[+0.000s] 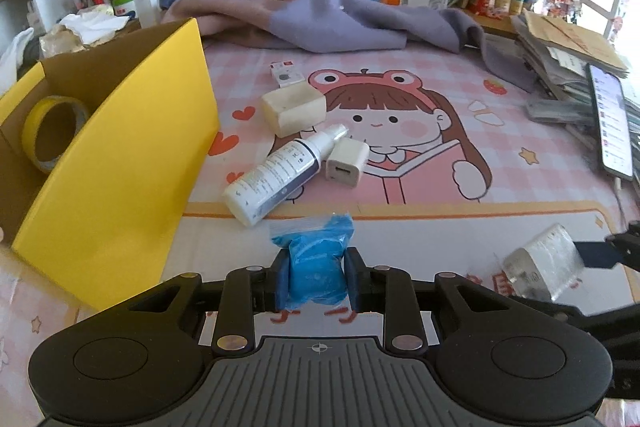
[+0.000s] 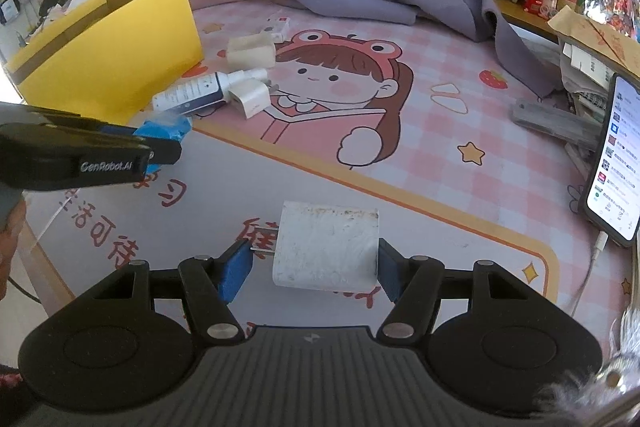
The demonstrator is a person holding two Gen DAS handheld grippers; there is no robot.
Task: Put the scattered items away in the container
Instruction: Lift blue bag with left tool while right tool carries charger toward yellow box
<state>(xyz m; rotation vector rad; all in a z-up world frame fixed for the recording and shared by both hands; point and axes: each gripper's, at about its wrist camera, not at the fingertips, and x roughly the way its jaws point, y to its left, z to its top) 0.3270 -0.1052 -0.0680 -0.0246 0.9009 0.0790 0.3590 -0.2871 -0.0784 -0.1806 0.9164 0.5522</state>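
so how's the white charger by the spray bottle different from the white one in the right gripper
The charger by the spray bottle looks smaller and clean, while the charger in the right gripper looks bigger, with a scuffed, dirty face. The first lies free on the mat, touching the spray bottle; the second sits between the right gripper pads, prongs toward the left pad. Both are white, boxy plug adapters.

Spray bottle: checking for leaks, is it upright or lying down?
Lying down: the spray bottle rests on its side on the mat, nozzle beside the small white charger.
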